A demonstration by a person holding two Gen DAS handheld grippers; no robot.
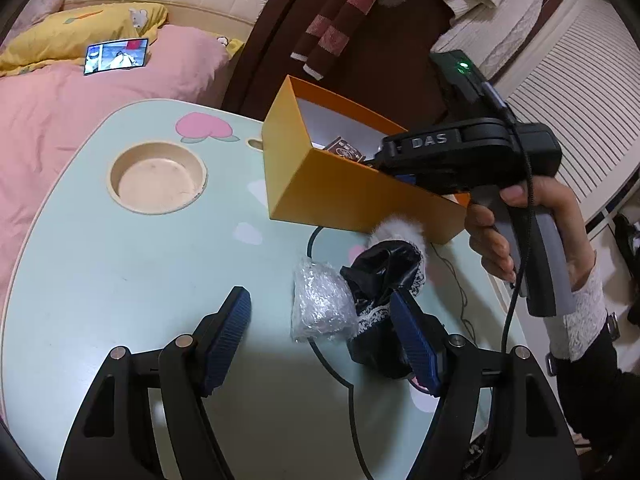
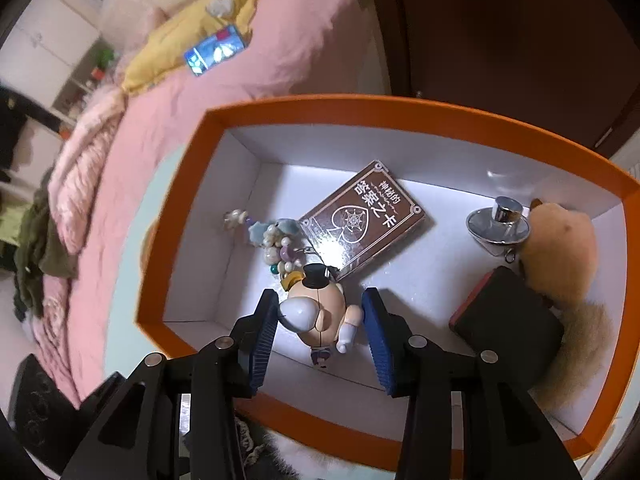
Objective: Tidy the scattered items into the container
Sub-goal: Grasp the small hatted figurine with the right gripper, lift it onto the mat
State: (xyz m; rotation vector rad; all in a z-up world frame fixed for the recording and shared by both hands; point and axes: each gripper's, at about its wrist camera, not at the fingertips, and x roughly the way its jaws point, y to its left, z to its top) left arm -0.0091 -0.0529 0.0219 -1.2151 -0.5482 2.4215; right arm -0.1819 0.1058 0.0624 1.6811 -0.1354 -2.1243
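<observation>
The right gripper [image 2: 320, 320] hangs inside the orange cardboard box with white lining [image 2: 224, 128], jaws part open around a small plastic figurine in a black top hat [image 2: 316, 308]. One blue pad looks to touch it while the other stands clear, so I cannot tell whether it is gripped or already resting on the box floor. If it is pinched on one side only, it may swing or tumble onto the beaded charm [image 2: 276, 244] and brown card box [image 2: 360, 220] beside it. The left gripper [image 1: 320, 340] hovers wide open and empty over the pale green table [image 1: 120, 260], its pad beside the black lace-trimmed pouch [image 1: 380, 276] and bubble-wrap bundle [image 1: 320, 304], which could snag
</observation>
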